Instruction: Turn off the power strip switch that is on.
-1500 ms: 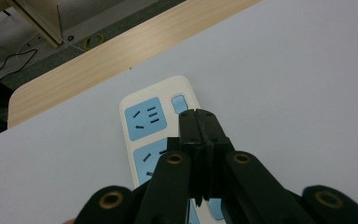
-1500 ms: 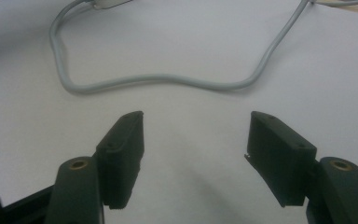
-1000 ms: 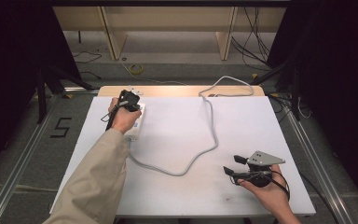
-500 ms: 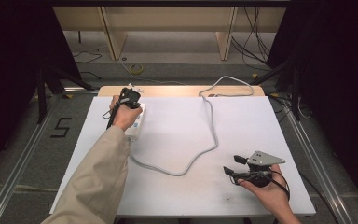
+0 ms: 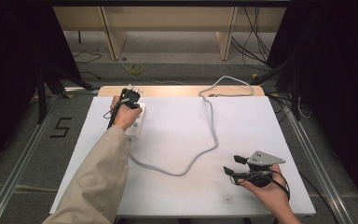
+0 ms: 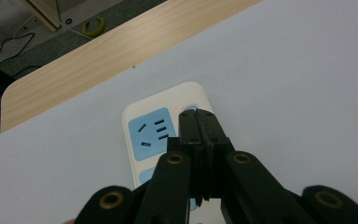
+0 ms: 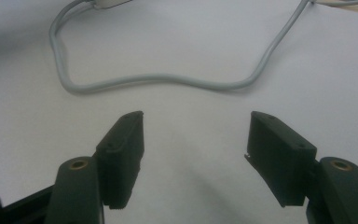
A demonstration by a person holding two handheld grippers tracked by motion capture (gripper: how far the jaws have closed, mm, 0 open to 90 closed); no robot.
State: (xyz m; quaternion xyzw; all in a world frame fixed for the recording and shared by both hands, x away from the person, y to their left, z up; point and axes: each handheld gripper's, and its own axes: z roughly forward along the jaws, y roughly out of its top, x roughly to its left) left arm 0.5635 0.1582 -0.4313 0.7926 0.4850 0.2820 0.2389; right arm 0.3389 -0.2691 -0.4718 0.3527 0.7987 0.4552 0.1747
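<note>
High view: left gripper [image 5: 129, 99] sits over the white power strip [image 5: 136, 125]; right gripper [image 5: 237, 166] rests well apart. Left gripper view: jaws pressed together, tips on the strip's far end. Right gripper view: jaws spread, grey cable [image 7: 158, 79] ahead.

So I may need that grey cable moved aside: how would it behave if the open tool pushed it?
The grey cable lies in loose curves, so it would likely bend and slide rather than shift whole. One end joins the power strip, which may drag it back.
</note>
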